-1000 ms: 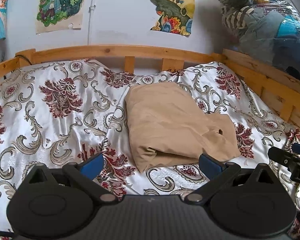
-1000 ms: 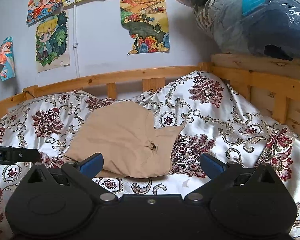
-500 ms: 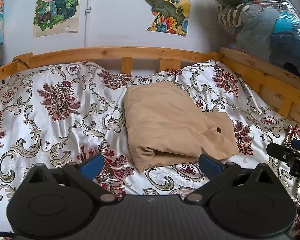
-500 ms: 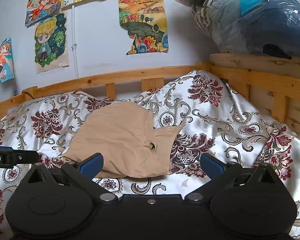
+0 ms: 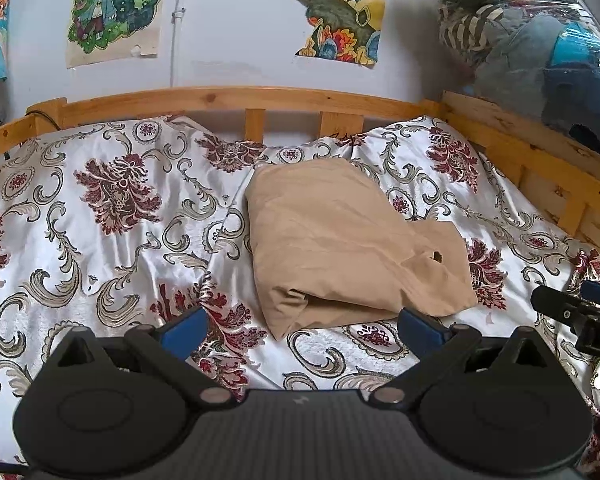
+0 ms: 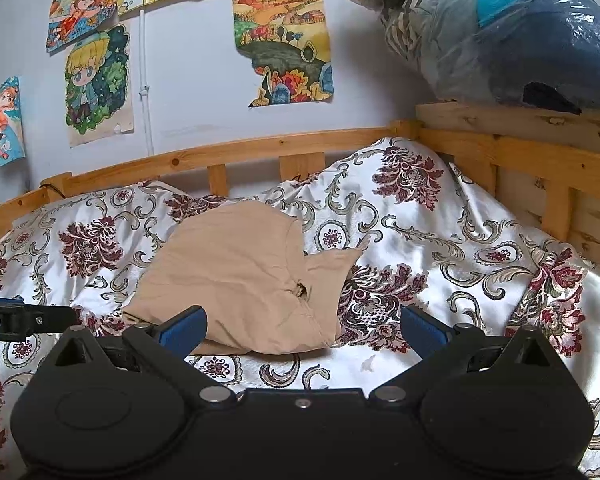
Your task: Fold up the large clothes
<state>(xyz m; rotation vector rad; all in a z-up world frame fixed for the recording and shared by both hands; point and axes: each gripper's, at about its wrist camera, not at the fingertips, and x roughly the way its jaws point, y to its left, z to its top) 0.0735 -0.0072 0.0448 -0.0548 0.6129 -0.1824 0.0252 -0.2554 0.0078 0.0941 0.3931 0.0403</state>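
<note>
Floral bedspread [image 5: 112, 240] covers the wooden-railed bed [image 5: 236, 98]. Tan garment [image 5: 340, 240], folded into a bundle, lies mid-bed. My left gripper [image 5: 300, 330] and right gripper [image 6: 302, 330] both spread wide, empty, just short of its near edge.

Tan garment [image 5: 340, 240] (folded) lies beyond the spread-wide left tool [image 5: 302, 326].
</note>
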